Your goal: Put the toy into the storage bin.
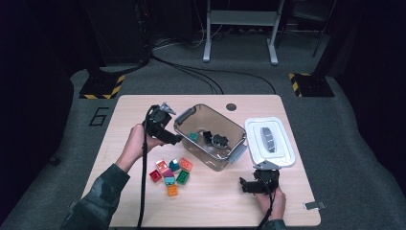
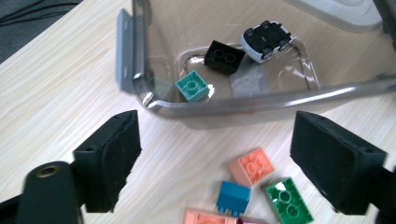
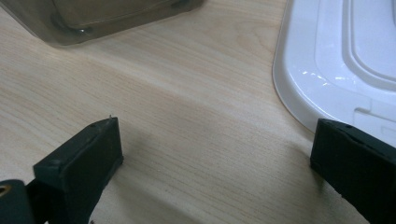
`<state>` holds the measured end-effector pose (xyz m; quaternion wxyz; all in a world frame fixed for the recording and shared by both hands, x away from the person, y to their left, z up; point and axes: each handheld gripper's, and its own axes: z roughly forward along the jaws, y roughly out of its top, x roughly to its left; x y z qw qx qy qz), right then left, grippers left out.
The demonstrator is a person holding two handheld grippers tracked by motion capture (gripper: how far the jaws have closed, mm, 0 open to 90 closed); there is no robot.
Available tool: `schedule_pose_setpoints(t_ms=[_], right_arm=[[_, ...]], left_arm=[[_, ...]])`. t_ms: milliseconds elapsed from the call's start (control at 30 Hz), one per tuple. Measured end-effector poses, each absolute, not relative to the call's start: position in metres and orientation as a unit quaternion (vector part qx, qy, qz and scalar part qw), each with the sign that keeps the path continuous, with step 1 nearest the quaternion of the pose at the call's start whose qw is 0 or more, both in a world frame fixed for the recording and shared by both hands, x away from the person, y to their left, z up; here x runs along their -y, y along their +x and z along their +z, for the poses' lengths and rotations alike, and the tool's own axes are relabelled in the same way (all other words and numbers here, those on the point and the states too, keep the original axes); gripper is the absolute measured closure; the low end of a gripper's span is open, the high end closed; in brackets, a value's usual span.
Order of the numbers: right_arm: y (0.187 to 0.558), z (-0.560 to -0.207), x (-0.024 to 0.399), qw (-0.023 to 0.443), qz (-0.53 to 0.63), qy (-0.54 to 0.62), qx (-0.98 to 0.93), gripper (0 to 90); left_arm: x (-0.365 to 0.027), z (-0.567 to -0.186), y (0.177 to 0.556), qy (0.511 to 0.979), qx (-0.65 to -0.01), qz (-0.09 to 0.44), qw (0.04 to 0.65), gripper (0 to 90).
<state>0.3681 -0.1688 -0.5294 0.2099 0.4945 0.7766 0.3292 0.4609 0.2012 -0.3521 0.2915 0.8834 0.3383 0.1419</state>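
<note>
High view has three toys in the clear bin [image 1: 209, 125], seven bricks [image 1: 170, 172] left on the table [image 1: 124, 139], both hand-held grippers, left hand-held gripper [image 1: 173, 139] and right hand-held gripper [image 1: 243, 186], wide and empty.

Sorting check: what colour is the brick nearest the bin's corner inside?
Teal brick, clearest in left gripper view.

Wide-open hand-held gripper [image 3: 215, 154] over bare table [image 3: 187, 93], between bin [image 3: 93, 18] and lid [image 3: 345, 60].

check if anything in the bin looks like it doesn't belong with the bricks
Yes: a small black-and-white toy car lies inside the clear bin beside the black brick and teal brick. It is the one non-brick piece there.
</note>
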Motion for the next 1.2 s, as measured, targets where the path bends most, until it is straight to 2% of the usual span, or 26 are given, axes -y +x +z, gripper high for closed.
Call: schedule_pose_setpoints(t_ms=[167,300,433,533,767,900,1033,1100,1133,1200], right_arm=[[0.368,-0.529,0.169,0.211,0.328,0.494,-0.777,1.3],[0.368,-0.529,0.169,0.211,0.328,0.494,-0.777,1.4],[0.368,-0.529,0.169,0.211,0.328,0.494,-0.777,1.4],[0.368,-0.529,0.169,0.211,0.329,0.494,-0.777,1.4],[0.368,-0.529,0.169,0.210,0.329,0.495,-0.776,1.4],[0.368,-0.529,0.169,0.211,0.329,0.495,-0.776,1.4],[0.368,-0.529,0.169,0.211,0.329,0.495,-0.776,1.4],[0.368,-0.529,0.169,0.211,0.329,0.495,-0.776,1.5],[0.368,-0.529,0.169,0.211,0.329,0.495,-0.776,1.5],[0.368,-0.529,0.169,0.211,0.329,0.495,-0.776,1.5]], left_arm=[[-0.220,-0.363,0.450,0.878,-0.342,0.145,0.301,13.8],[-0.235,-0.381,0.441,0.878,-0.347,0.138,0.299,7.1],[-0.248,-0.398,0.434,0.877,-0.358,0.131,0.292,6.0],[-0.257,-0.410,0.429,0.877,-0.364,0.126,0.286,0.1],[-0.271,-0.445,0.413,0.875,-0.382,0.109,0.277,0.1],[-0.270,-0.466,0.408,0.878,-0.387,0.098,0.263,4.1],[-0.271,-0.475,0.404,0.887,-0.375,0.095,0.253,16.1],[-0.273,-0.477,0.403,0.885,-0.377,0.092,0.256,18.8],[-0.273,-0.477,0.402,0.886,-0.375,0.091,0.256,24.5],[-0.272,-0.479,0.401,0.886,-0.376,0.090,0.255,26.6]])
